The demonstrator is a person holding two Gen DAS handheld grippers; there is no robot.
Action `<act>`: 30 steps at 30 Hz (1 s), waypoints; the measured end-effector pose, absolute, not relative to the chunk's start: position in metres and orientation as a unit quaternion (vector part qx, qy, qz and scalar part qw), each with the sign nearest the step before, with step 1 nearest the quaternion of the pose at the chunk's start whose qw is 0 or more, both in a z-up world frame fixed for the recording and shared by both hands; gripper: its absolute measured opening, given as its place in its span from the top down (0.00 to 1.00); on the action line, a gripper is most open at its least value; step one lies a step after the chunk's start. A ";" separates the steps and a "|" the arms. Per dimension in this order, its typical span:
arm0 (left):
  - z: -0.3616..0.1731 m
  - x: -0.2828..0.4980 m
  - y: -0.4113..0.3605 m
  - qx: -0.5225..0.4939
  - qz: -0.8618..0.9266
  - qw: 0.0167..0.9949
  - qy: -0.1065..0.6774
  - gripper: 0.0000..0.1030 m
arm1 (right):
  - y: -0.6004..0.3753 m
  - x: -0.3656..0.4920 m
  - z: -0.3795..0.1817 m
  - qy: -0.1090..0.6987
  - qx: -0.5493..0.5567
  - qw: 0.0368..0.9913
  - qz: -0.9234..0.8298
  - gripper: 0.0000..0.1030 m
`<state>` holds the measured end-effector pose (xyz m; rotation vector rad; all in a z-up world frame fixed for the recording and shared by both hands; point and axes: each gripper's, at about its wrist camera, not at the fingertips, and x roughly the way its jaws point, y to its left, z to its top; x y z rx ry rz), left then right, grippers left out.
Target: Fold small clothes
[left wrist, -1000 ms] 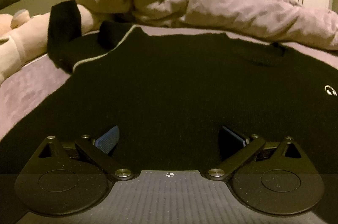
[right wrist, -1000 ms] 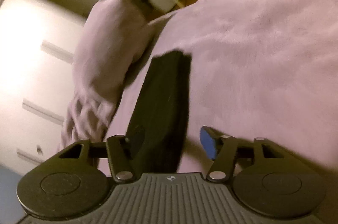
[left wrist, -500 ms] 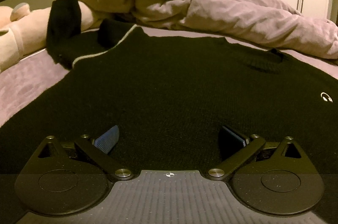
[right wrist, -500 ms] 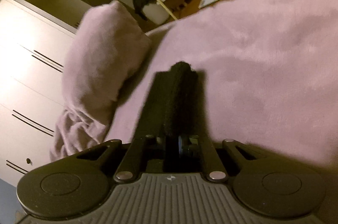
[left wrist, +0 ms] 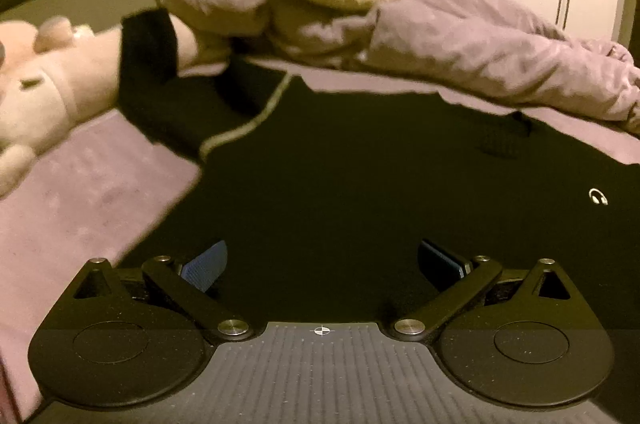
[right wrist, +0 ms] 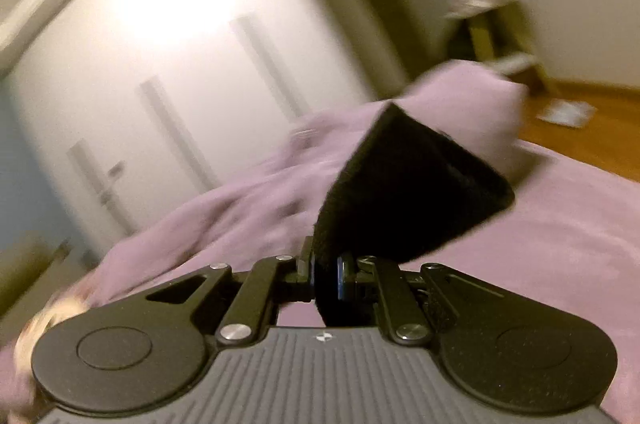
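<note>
Left wrist view: pulled back slightly, the left tongs (left wrist: 322,260) stay spread, empty, above the black sweater (left wrist: 360,183), which lies flat on the bed (left wrist: 80,191), long axis across the frame, one sleeve (left wrist: 148,51) draped over a plush toy (left wrist: 48,79). Right wrist view: risen and rolled, the right tongs (right wrist: 325,274) pinch the other black sleeve (right wrist: 408,191), now lifted off the bed, trailing forward-right.

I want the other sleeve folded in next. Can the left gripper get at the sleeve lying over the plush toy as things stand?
Probably yes. The left gripper is open and holds nothing, and only the flat black sweater lies between it and the sleeve draped on the plush toy. It would need to reach well forward, though.
</note>
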<state>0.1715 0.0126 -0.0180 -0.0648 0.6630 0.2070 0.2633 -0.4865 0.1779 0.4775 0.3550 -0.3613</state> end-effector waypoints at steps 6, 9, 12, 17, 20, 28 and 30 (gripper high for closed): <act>0.002 0.143 0.044 -0.046 0.097 0.940 0.323 0.00 | -0.361 0.293 0.173 0.196 0.189 0.960 -0.070 0.91; 0.003 0.138 0.061 -0.055 0.102 0.937 0.328 0.00 | -0.303 0.299 0.150 0.220 0.183 0.958 -0.033 0.91; 0.003 0.136 0.079 -0.062 0.113 0.935 0.330 0.00 | -0.255 0.306 0.122 0.254 0.184 0.949 -0.011 0.91; 0.003 0.131 0.101 -0.074 0.119 0.934 0.328 0.00 | -0.194 0.311 0.070 0.304 0.162 0.939 -0.006 0.91; 0.002 0.130 0.108 -0.074 0.121 0.934 0.327 0.00 | -0.159 0.304 0.055 0.313 0.134 0.940 -0.012 0.91; -0.002 0.136 0.111 -0.085 0.112 0.929 0.342 0.00 | -0.140 0.323 0.032 0.370 0.138 0.918 0.022 0.57; 0.001 0.139 0.107 -0.079 0.098 0.932 0.341 0.00 | -0.148 0.309 0.035 0.359 0.158 0.919 0.032 0.56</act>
